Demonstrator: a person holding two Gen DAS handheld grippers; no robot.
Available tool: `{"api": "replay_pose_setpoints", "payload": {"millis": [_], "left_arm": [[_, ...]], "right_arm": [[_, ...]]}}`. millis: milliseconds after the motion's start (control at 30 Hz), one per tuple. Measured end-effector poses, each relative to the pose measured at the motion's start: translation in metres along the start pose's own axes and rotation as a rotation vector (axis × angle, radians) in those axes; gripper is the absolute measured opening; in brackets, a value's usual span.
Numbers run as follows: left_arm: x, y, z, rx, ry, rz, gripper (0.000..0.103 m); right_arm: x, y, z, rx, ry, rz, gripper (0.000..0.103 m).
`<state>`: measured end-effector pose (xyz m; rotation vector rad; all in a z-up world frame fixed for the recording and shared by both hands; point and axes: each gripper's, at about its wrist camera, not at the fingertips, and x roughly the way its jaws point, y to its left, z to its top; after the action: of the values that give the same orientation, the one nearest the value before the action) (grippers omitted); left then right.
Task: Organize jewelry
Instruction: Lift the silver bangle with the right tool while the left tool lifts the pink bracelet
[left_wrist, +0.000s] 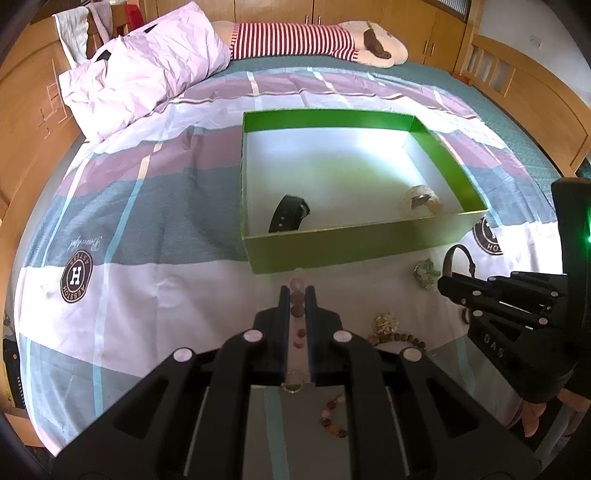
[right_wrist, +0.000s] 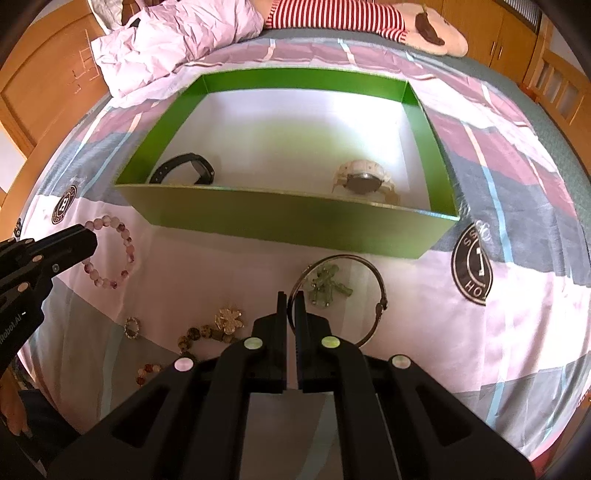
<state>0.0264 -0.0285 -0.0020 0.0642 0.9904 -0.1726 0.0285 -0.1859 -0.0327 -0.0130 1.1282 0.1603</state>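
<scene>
Green box (right_wrist: 280, 225) open on the bed, holding a black watch (right_wrist: 184, 170) at its left and a cream watch (right_wrist: 364, 181) at its right. In front, on the quilt: pink bead bracelet (right_wrist: 110, 254), metal bangle (right_wrist: 343, 295) (around a green stone piece (right_wrist: 327, 284)), gold flower brooch (right_wrist: 229, 320), small ring (right_wrist: 132, 327), brown bead strand (right_wrist: 201, 334).

Both claws are seen as matte black plastic, angular, with pale round rivet caps on the linkage arms. Left claw (left_wrist: 296, 295): white lettering at 9 o'clock in the right view. Right claw (right_wrist: 291, 301): green LED at 3 o'clock in the left view; dark sleeve behind it.
</scene>
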Motion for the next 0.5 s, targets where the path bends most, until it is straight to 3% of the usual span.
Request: {"api": "replay_pose_setpoints", "payload": {"millis": [500], "left_arm": [[-0.0027, -0.0012, 0.0008, 0.007, -0.017, 0.012, 0.008]], "right_arm": [[-0.0078, 0.0052, 0.0009, -0.025, -0.037, -0.001, 0.003]]}}
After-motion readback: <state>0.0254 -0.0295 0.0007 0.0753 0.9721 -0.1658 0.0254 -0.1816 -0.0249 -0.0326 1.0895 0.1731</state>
